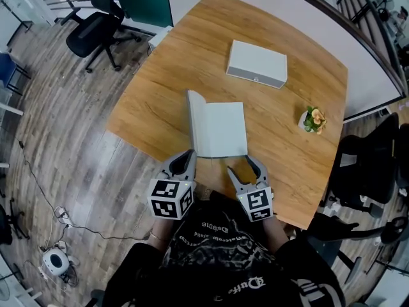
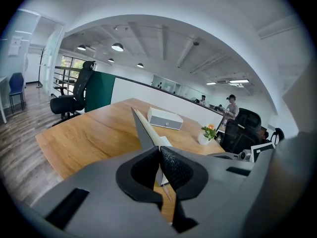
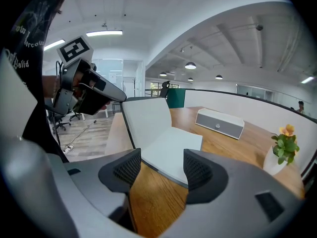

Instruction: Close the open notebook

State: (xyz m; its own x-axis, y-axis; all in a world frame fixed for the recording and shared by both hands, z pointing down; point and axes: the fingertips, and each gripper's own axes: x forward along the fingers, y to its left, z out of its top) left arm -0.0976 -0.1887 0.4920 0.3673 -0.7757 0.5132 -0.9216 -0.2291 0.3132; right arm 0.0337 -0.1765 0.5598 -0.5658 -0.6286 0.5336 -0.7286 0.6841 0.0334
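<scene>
Wooden table bearing notebook, grey plank floor, black chair

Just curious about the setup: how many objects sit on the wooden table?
3: a notebook at the near edge, its cover held up by the left gripper; a white box at the far side; a flower pot on the right.

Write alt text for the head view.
Seen from above, the left gripper pinches the notebook cover, which stands upright beside the open pages on a wooden table. The right gripper is open nearby. A white box lies beyond, and a potted flower sits to the right.
</scene>
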